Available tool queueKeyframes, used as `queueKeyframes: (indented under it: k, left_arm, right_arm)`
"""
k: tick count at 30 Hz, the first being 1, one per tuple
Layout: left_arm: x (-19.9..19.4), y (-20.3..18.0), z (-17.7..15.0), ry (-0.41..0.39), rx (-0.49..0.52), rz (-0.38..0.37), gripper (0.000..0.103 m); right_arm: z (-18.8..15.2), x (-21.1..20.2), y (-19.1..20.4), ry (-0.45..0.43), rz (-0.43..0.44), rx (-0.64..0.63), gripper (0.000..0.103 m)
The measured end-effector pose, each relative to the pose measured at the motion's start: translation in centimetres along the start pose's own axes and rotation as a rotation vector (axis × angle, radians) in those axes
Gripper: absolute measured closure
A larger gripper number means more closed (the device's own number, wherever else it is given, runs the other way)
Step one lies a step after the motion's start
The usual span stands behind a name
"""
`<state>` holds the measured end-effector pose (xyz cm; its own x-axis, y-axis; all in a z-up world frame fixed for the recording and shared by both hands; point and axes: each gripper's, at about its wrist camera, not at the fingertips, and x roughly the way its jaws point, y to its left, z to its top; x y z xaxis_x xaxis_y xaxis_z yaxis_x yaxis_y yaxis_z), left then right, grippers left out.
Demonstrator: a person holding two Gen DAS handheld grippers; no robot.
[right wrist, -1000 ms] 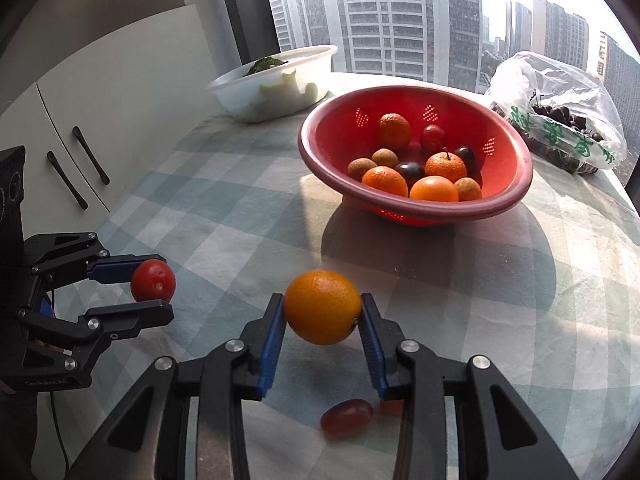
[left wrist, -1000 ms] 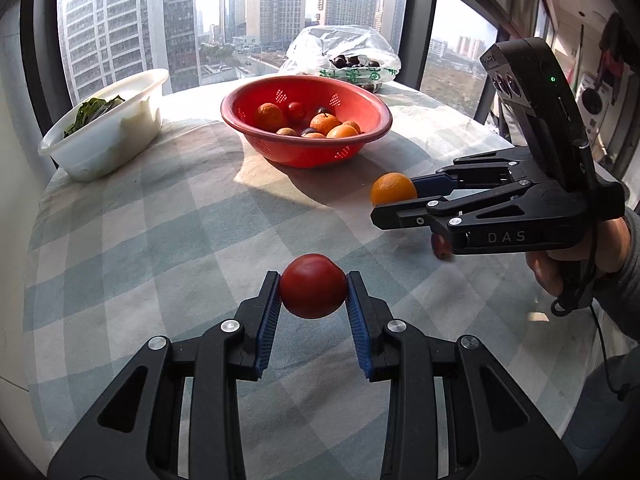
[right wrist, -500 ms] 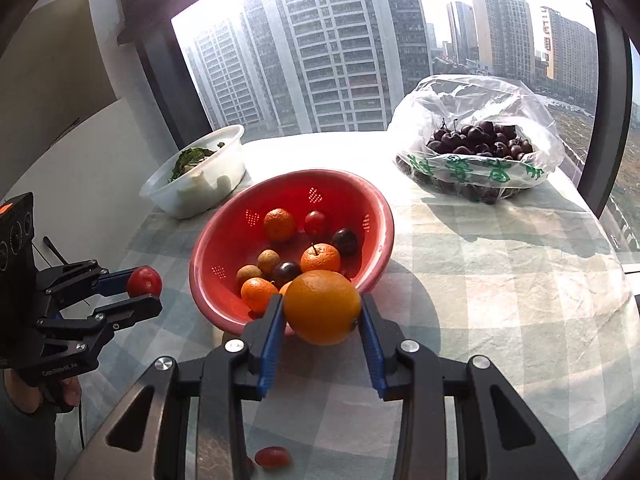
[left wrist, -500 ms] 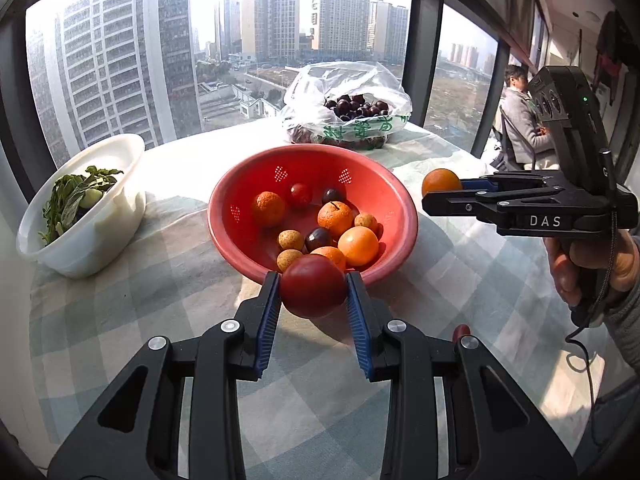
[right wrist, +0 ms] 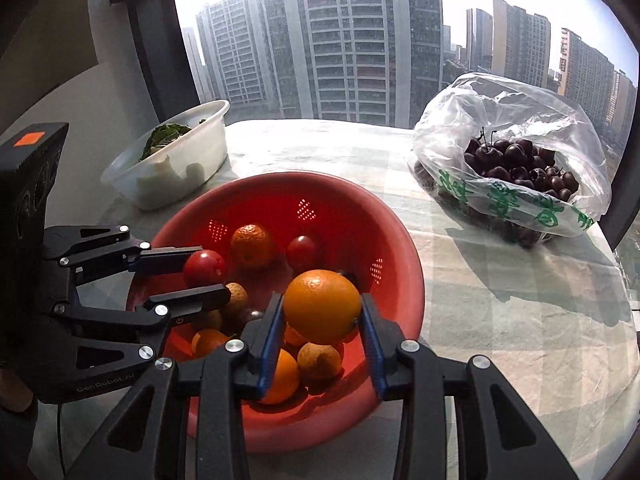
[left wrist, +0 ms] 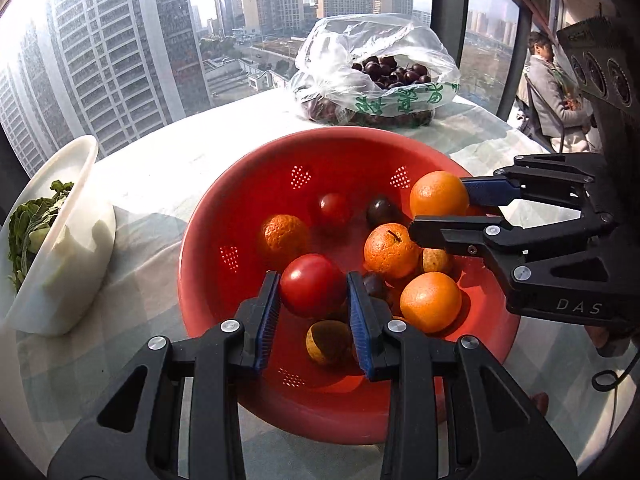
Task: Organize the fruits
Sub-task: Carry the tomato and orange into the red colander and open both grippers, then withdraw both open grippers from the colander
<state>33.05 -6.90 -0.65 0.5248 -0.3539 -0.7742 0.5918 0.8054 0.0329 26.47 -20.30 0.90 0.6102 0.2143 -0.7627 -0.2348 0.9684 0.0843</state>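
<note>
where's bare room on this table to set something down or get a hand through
Free: the checked cloth between the red colander and the cherry bag, running to the near edge. A narrower strip lies between the colander and the white bowl. Crowded: over the colander, where the left gripper holds a tomato and the right gripper an orange.

The red colander [left wrist: 208, 240] is smooth, slightly glossy plastic pierced with small patches of holes. The tomato [left wrist: 313, 290] has a taut, shiny skin; the orange [right wrist: 322, 306] is dimpled and matt. Both grippers, left [left wrist: 313, 308] and right [right wrist: 322, 340], are matt black plastic with bright metal screws and ribbed blue pads. A checked cloth [right wrist: 500, 320], softly creased, covers the counter. At two o'clock, the bag [right wrist: 520, 120] is thin, crinkled clear plastic holding glossy dark cherries [right wrist: 520, 164]. The white tub [left wrist: 76, 248] looks smooth plastic.
</note>
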Motion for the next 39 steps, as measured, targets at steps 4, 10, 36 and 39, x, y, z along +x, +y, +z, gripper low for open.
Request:
queueKeyframes:
  k: [4, 10, 36, 39]
  left_arm:
    - [0.7, -0.3, -0.1, -0.004, 0.007, 0.001, 0.072]
    - [1.1, -0.5, 0.0, 0.0, 0.01, 0.01, 0.07]
    - [-7.0, -3.0, -3.9, -0.111, -0.033, 0.038, 0.006]
    - [-8.1, -4.6, -5.9, -0.104, -0.027, 0.027, 0.002]
  right_arm:
    - [-0.1, 0.7, 0.6, 0.006, -0.021, -0.036, 0.064]
    - [-0.1, 1.3, 1.3, 0.023, -0.039, -0.08, 0.063]
    - [-4.1, -7.9, 0.2, -0.113, 0.017, 0.032, 0.033]
    - [-6.1, -9.3, -0.4, -0.119, 0.048, 0.085, 0.032]
